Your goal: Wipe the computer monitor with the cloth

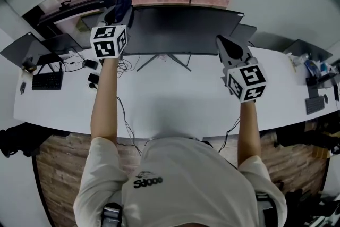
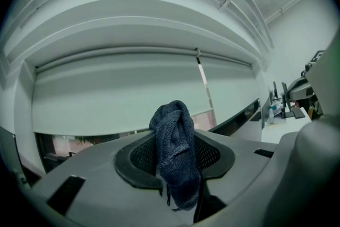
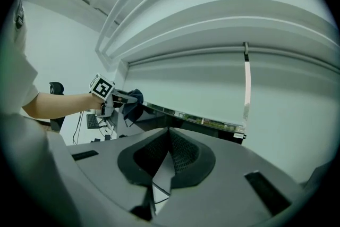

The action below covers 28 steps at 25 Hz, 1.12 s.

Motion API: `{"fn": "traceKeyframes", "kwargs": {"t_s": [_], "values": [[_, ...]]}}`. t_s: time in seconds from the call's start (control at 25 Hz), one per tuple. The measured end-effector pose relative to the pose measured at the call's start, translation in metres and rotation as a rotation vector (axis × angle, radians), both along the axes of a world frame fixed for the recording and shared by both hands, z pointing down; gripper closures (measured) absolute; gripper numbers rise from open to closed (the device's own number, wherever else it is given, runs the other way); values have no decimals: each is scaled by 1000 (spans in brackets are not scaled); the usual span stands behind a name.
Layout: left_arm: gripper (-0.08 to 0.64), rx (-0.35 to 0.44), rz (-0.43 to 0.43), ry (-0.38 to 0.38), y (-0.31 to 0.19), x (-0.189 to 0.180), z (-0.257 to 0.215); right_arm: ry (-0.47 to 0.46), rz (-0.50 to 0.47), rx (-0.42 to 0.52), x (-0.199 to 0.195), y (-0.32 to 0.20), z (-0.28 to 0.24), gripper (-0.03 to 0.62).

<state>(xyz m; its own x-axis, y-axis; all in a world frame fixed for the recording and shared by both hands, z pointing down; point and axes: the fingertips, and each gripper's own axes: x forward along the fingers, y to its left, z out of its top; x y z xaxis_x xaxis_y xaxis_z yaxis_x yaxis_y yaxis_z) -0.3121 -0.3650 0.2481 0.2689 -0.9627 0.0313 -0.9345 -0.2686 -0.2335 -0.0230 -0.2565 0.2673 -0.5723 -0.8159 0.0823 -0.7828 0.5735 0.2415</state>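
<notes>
Left gripper (image 2: 176, 133): jaws pinching a bunched dark blue terry cloth (image 2: 174, 157), which fills the gap between the mesh pads and sticks out past the tips. Right gripper (image 3: 169, 141): jaws pressed together, nothing between them, held up off the right end of the screen. Head view puts the cloth-bearing gripper at the upper left corner of the wide black computer monitor (image 1: 180, 29), which stands on its splayed legs at the back of the long white desk (image 1: 170, 98). The right gripper view shows the cloth just at the monitor's left edge; contact with the glass cannot be confirmed from any view. Judgement on progress: the cloth is in hand and brought to the monitor, so the pickup and approach are done. The wipe itself looks to be at its start from the top left corner; the dark panel shows no streaks or marks to tell wiped from unwiped. The whole width of the screen is likely left to cover.
</notes>
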Motion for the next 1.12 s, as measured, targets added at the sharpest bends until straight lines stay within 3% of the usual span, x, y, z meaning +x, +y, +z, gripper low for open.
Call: {"fn": "traceKeyframes", "kwargs": {"t_s": [0.32, 0.64, 1.12], "values": [[399, -19, 127, 25, -5, 92, 0, -23, 83, -14, 62, -3, 1, 588], [399, -26, 209, 68, -8, 175, 0, -19, 100, -28, 111, -1, 7, 588], [399, -18, 282, 66, -14, 294, 3, -93, 132, -48, 199, -3, 15, 588]]}}
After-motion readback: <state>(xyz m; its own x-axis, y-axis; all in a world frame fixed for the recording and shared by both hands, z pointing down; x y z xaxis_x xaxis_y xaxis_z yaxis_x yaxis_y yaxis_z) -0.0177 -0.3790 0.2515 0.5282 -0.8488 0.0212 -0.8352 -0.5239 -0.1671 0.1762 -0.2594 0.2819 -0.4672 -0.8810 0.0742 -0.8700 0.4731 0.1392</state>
